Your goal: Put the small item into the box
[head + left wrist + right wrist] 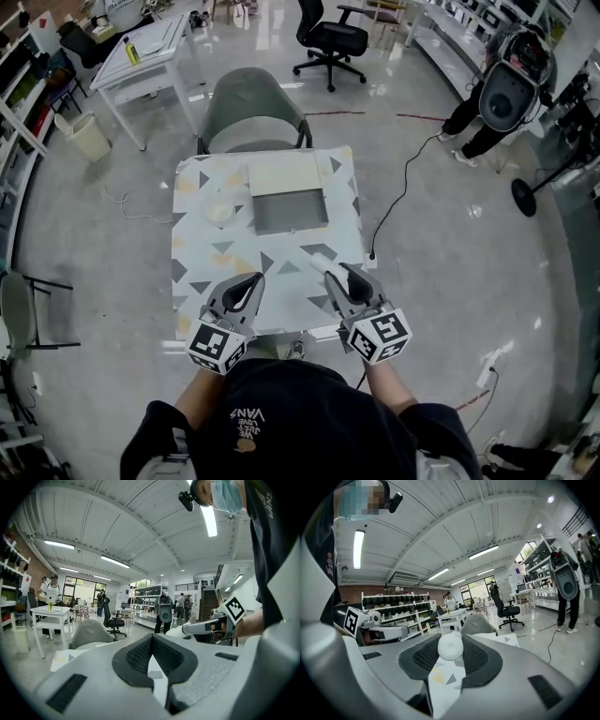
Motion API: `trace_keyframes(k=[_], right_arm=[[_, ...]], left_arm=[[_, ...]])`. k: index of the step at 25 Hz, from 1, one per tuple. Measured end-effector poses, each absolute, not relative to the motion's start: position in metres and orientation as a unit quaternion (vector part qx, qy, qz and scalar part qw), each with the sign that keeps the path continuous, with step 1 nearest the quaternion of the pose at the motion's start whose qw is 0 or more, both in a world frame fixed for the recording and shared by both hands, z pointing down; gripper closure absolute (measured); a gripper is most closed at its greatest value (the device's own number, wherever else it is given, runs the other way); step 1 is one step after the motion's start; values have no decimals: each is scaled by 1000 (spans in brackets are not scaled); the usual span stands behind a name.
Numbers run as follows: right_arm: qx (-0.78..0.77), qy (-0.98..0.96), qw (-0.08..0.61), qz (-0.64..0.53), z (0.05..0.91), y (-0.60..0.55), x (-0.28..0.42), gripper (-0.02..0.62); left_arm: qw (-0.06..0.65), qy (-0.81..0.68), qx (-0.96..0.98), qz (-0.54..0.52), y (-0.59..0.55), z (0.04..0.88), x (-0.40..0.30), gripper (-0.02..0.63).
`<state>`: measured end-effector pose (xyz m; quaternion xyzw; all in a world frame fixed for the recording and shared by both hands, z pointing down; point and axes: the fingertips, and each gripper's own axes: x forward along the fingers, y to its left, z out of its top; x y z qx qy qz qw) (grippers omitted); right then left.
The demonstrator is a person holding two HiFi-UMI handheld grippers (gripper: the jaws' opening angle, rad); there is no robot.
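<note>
A small white rounded item sits pinched between the dark pads of my right gripper, which is shut on it. In the head view that gripper hovers over the near right part of the patterned table, with the white item at its tip. The box lies open further back in the middle of the table, its white lid folded away and its grey inside bare. My left gripper hangs over the near left part of the table. Its jaws meet at the tips with nothing between them.
A round white object lies left of the box. A grey chair stands behind the table, and a black cable runs over the floor to its right. Farther off are an office chair, a white table, a bin and a person.
</note>
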<state>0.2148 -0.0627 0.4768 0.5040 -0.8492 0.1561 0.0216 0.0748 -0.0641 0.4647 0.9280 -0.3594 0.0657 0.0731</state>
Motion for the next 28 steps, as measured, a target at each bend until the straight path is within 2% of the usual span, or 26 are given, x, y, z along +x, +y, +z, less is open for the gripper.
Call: trace_keyframes(k=[16, 28], right_arm=[[506, -839, 84, 182, 535, -174, 174, 469], [466, -847, 211, 145, 601, -244, 124, 469]], left_arm=[[92, -357, 926, 83, -151, 483, 28, 601], [116, -400, 907, 67, -182, 492, -23, 601]])
